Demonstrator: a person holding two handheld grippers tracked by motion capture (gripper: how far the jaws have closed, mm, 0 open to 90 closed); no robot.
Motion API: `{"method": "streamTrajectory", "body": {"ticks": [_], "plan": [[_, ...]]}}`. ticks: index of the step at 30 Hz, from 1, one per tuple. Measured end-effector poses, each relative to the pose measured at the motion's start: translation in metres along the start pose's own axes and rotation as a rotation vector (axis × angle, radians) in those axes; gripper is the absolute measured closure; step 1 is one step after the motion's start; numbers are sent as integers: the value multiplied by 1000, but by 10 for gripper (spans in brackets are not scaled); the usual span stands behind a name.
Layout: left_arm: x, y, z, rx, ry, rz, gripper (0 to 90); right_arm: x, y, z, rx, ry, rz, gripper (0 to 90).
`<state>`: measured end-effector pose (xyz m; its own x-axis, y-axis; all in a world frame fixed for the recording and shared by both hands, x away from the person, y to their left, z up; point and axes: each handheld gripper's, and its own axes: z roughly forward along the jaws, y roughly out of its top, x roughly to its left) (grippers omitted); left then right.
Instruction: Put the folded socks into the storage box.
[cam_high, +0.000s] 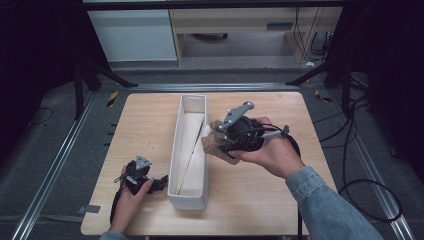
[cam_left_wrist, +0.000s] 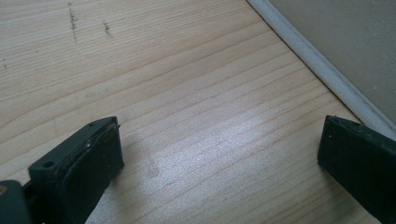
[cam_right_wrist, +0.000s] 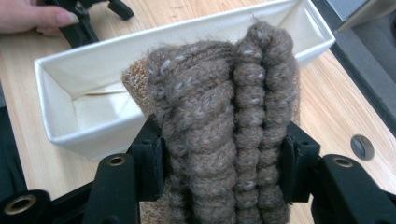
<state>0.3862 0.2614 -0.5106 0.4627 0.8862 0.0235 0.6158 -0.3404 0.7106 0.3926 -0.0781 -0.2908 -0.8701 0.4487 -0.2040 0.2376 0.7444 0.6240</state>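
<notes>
Wooden table (cam_high: 260, 190): R gripper (cam_right_wrist: 219, 154) clamps folded brown knit (cam_right_wrist: 224, 116) for white bin (cam_high: 172, 165) at 9 o'clock; L gripper (cam_left_wrist: 219, 154) wide open, empty.

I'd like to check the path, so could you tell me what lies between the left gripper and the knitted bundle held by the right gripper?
In the high view, the white fabric bin stands between the left gripper and the knitted bundle.
</notes>
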Motion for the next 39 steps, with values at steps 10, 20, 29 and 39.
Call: {"method": "streamTrajectory", "body": {"ticks": [10, 20, 29, 39], "plan": [[0, 0, 0, 1, 0, 3, 0, 12, 21, 15, -21, 36, -12, 453], [0, 0, 0, -1, 0, -1, 0, 28, 34, 31, -11, 71, -51, 453], [0, 0, 0, 2, 0, 1, 0, 35, 37, 38, -1, 91, -66, 453], [0, 0, 0, 2, 0, 1, 0, 45, 35, 46, 14, 127, -72, 452]]}}
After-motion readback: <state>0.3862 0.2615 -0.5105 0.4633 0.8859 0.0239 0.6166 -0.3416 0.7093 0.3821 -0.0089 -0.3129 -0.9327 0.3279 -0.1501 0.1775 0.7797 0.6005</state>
